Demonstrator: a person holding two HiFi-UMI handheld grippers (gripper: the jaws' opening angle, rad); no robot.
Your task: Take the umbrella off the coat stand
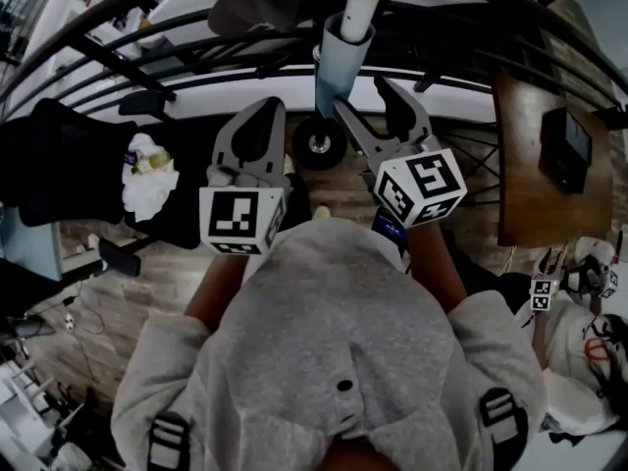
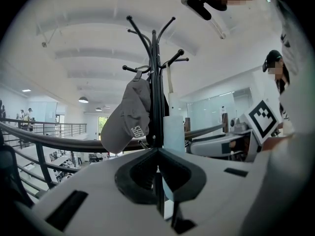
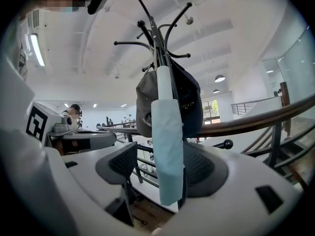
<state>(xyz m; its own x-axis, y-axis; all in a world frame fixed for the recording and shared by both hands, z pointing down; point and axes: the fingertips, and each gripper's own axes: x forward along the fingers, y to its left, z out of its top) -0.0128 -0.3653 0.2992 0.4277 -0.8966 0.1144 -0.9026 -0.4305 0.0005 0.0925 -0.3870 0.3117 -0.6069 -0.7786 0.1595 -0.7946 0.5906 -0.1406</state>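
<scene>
The umbrella (image 3: 167, 146) is a folded light-blue one with a white handle (image 1: 357, 3). It hangs upright against the pole of the black coat stand (image 3: 157, 48), in front of a dark cap. My right gripper (image 3: 165, 154) is open, its jaws standing either side of the umbrella's lower part with a gap on the left side. In the head view the right gripper (image 1: 365, 101) sits just right of the umbrella (image 1: 334, 62). My left gripper (image 1: 260, 116) is shut and empty, left of the stand. From it I see the pole (image 2: 156, 92) and the umbrella (image 2: 173, 132) behind it.
A grey cap (image 2: 129, 114) hangs on the stand's left side. Curved black railings (image 1: 147, 67) run behind the stand, whose wheeled base (image 1: 319, 143) rests on the wooden floor. A wooden table (image 1: 535, 165) is at right, a dark coat (image 1: 69, 165) at left.
</scene>
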